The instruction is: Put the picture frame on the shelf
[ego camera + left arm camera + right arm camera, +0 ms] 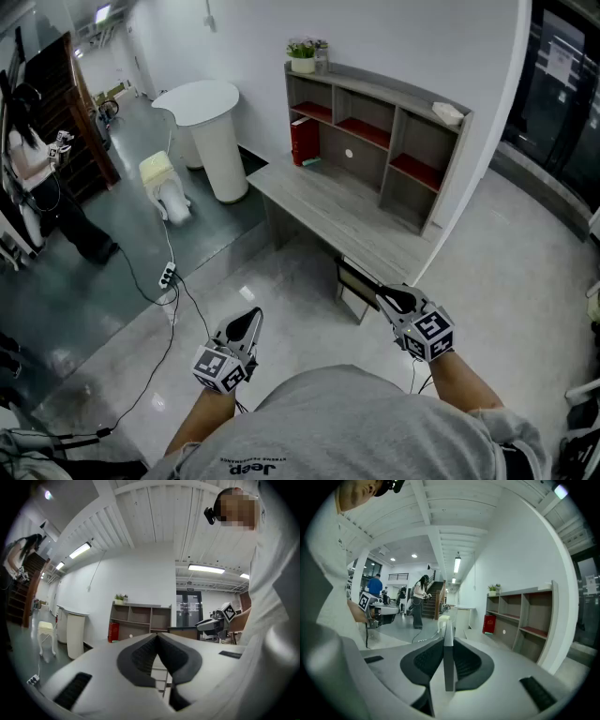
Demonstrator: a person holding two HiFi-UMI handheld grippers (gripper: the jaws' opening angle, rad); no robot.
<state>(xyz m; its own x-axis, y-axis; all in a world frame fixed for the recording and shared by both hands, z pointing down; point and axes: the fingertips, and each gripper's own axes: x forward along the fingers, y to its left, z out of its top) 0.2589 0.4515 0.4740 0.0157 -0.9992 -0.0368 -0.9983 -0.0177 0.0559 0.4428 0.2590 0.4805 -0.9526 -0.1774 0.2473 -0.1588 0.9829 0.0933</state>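
Observation:
The picture frame (pixel 359 281), dark-edged, hangs over the floor just in front of the low desk (pixel 328 211). My right gripper (pixel 386 295) is shut on it. In the right gripper view I see the frame edge-on as a thin grey strip (pixel 448 667), with both pads of the right gripper (pixel 448 641) pressed on it. The grey shelf (pixel 375 131) with red-lined compartments stands on the desk against the wall, well ahead of both grippers. My left gripper (pixel 251 321) hovers over the floor at the left, its tips meeting on nothing (pixel 157 638).
A potted plant (pixel 303 54) tops the shelf and a red book (pixel 305 141) stands in its lower left compartment. A white round table (pixel 211 131), a small white stool (pixel 167 187) and a power strip with its cable (pixel 167 275) are at the left. A person (pixel 37 178) stands far left.

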